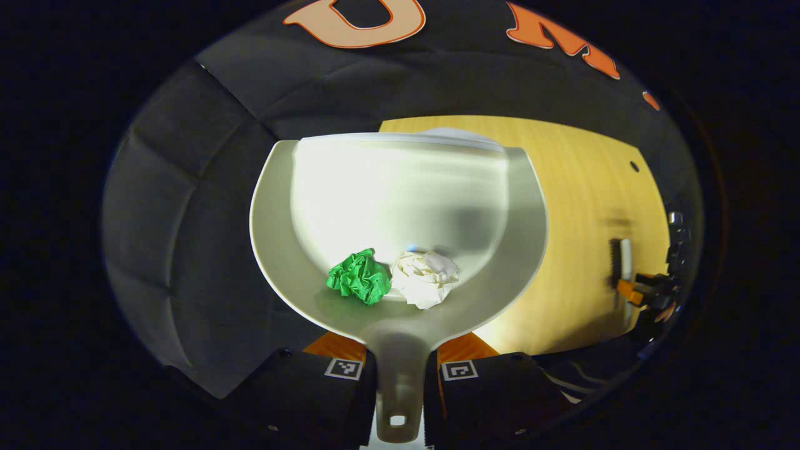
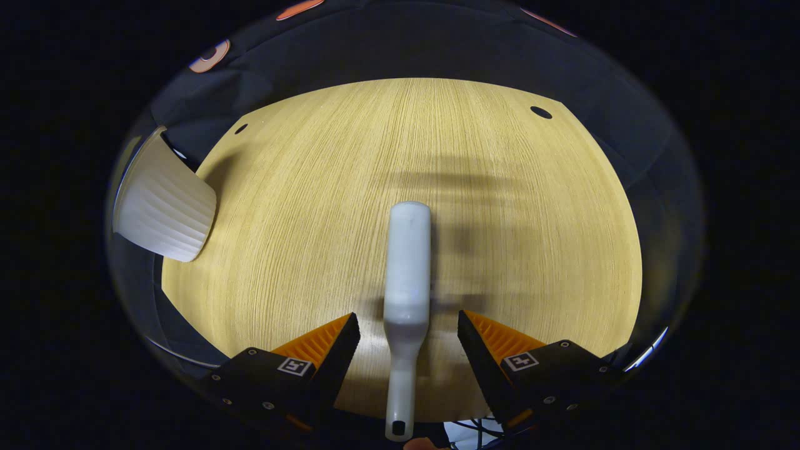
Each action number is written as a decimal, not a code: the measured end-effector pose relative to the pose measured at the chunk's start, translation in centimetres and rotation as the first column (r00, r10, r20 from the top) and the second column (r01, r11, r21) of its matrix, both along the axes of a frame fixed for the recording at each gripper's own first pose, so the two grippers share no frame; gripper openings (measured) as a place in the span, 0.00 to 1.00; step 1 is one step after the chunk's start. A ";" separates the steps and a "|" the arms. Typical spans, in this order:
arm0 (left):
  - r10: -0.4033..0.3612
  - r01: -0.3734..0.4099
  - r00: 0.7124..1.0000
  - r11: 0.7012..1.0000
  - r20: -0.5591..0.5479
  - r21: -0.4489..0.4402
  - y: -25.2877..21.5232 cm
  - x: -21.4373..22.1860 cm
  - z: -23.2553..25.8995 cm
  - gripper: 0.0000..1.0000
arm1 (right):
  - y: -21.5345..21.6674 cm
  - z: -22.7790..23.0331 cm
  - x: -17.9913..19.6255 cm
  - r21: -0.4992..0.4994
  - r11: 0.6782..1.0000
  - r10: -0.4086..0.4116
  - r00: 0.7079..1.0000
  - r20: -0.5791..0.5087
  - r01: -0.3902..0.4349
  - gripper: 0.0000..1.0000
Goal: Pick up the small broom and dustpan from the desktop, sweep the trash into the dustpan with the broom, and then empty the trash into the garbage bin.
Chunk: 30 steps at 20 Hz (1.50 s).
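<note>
The left tool clamped the dustpan handle; the right tool stood open astride the broom.

At the bottom of the left gripper view, the left gripper has two dark, blocky finger housings, each carrying a small square black-and-white marker near its inner top corner. At the bottom of the right gripper view, the right gripper shows the same dark housings with a square marker on each, small round screws along their edges, and ribbed inner faces on the fingers.
</note>
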<state>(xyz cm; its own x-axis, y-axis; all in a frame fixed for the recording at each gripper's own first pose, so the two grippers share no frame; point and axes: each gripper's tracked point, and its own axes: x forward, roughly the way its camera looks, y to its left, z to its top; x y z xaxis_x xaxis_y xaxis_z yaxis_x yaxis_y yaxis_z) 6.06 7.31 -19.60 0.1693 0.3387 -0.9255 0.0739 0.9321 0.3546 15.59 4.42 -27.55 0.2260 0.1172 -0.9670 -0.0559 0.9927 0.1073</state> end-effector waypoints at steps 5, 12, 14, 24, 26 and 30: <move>-0.173 0.188 0.981 0.964 -0.091 0.186 -1.0 1.1 0.6 0.32 | 0.0 0.0 0.1 0.007 1.000 0.001 1.000 -0.008 0.000 0.95; -0.472 0.547 0.835 0.662 -0.282 0.512 -2.7 4.8 1.6 0.31 | 0.4 -0.3 0.3 0.029 1.000 -0.011 1.000 -0.015 0.011 0.95; -0.516 0.618 0.776 0.502 -0.364 0.605 -3.4 6.5 1.6 0.31 | 0.3 -0.3 0.4 0.026 1.000 -0.015 1.000 -0.012 0.015 0.95; -0.268 0.246 0.961 0.942 0.072 0.228 -12.5 9.9 -12.7 0.31 | 0.4 -0.8 -0.1 0.045 0.999 -0.023 0.999 -0.037 0.025 0.95; -0.262 0.245 0.955 0.961 0.141 0.125 -15.8 11.6 -15.7 0.31 | 0.7 -0.7 -0.3 0.051 0.999 -0.010 0.999 -0.043 0.012 0.95; -0.286 0.320 0.933 0.937 0.219 -0.137 -24.7 15.8 -19.5 0.31 | 1.5 -0.5 -1.1 0.069 0.998 0.020 0.998 -0.060 -0.016 0.95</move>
